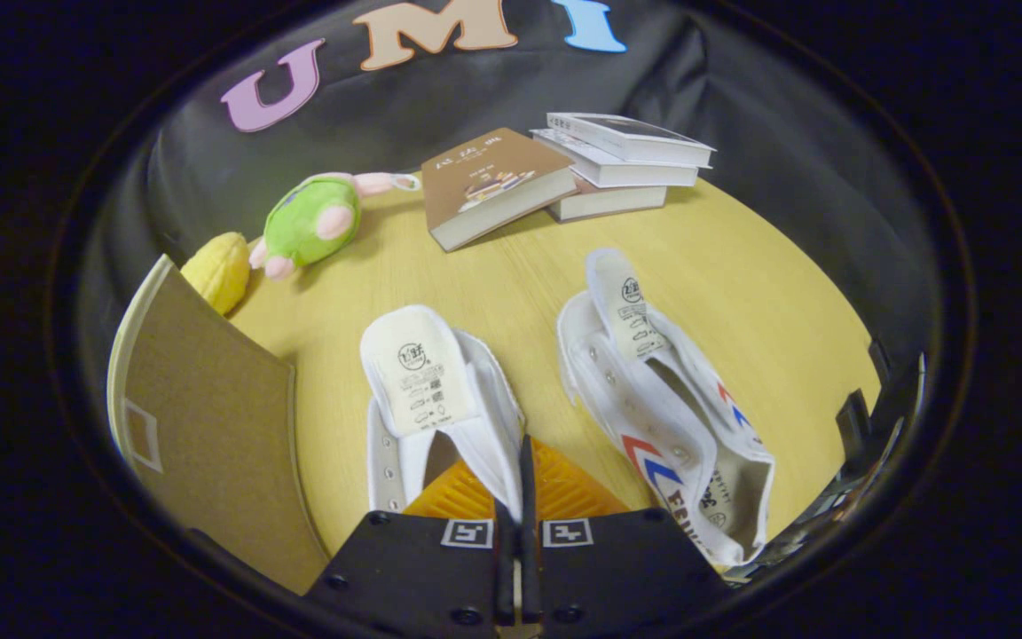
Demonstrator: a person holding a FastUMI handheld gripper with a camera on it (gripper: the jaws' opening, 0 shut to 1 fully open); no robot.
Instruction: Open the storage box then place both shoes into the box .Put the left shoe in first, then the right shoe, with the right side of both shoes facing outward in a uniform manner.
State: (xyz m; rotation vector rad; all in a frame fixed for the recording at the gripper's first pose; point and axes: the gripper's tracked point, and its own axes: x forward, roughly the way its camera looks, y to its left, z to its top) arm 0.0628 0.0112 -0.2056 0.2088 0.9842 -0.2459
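Observation:
Two white canvas high-top shoes are on the yellow wooden table [742, 266]. The nearer shoe [431, 382] has its tongue standing up, and its right collar wall runs between my fingers. My gripper [524, 493] is shut on that collar wall. The other shoe [662, 417] lies just right of the fingers, tilted onto its side, showing red and blue chevrons. A brown cardboard panel of the storage box [209, 426] stands left of the fingers, and the box's inside is hidden.
Beyond the shoes lie a brown book [493, 182] and a stack of three books [622, 160]. A green and pink plush toy [311, 222] and a yellow corn toy [218, 271] sit behind the box panel. Black cloth walls surround the table.

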